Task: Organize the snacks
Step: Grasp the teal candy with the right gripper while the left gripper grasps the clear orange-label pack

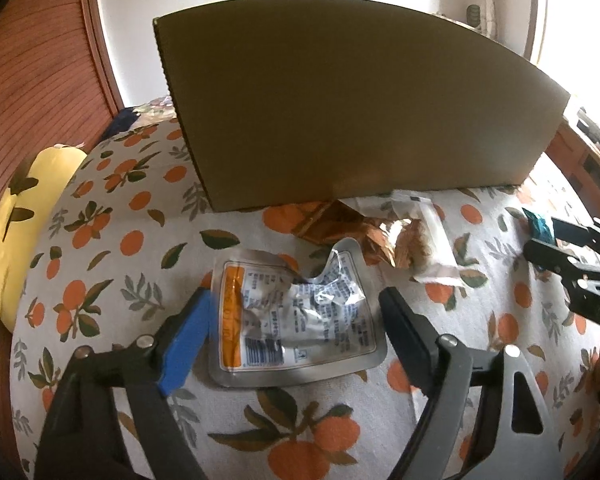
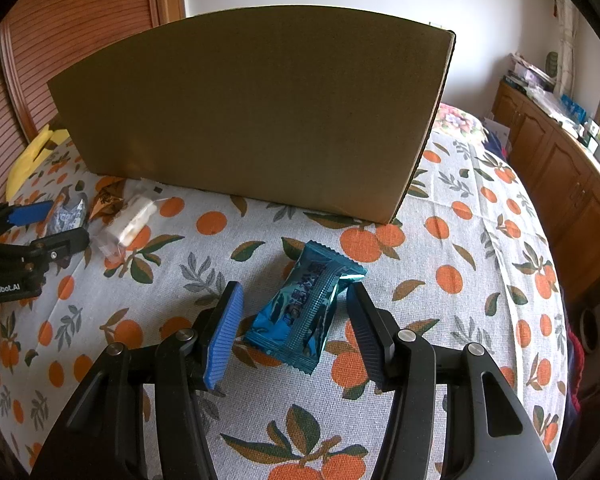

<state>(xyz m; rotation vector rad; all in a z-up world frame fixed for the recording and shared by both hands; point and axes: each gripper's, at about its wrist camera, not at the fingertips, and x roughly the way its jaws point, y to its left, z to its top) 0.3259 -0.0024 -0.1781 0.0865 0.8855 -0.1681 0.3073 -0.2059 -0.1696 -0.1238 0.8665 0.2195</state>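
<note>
- While both claws hover tilted down over the orange-print cloth (image 2: 480, 216), a tall cardboard box (image 2: 260, 112) stands on it just beyond them.
- Left claw (image 1: 296, 320): its jaws gape wide, one on each side of a crumpled silver pouch (image 1: 300, 316) with an orange stripe. The blue pad (image 1: 184, 340) sits just beside the pouch's left edge and the black finger (image 1: 408, 336) just off its right edge; neither presses on it, so the claw is released.
- Silver pouch: flat on the cloth, between that claw's fingers, well short of the box.
- Ahead of the left claw, between pouch and box, lie a shiny brown wrapper (image 1: 340, 228) and a clear packet with something white inside (image 1: 432, 240), the two touching each other.
- Right claw (image 2: 296, 328): half spread, it straddles a teal snack packet (image 2: 304, 312). The packet lies on the cloth at a slant; a small gap shows by the blue pad (image 2: 224, 332), and the packet's far corner comes very near the black finger (image 2: 368, 328). I see no squeeze, so it is unclenched.
- Teal packet: between the right claw's fingers, the box a little way beyond its tip.
- To the left claw's far left, a yellow cushion (image 1: 24, 220) lies at the cloth's edge.
</note>
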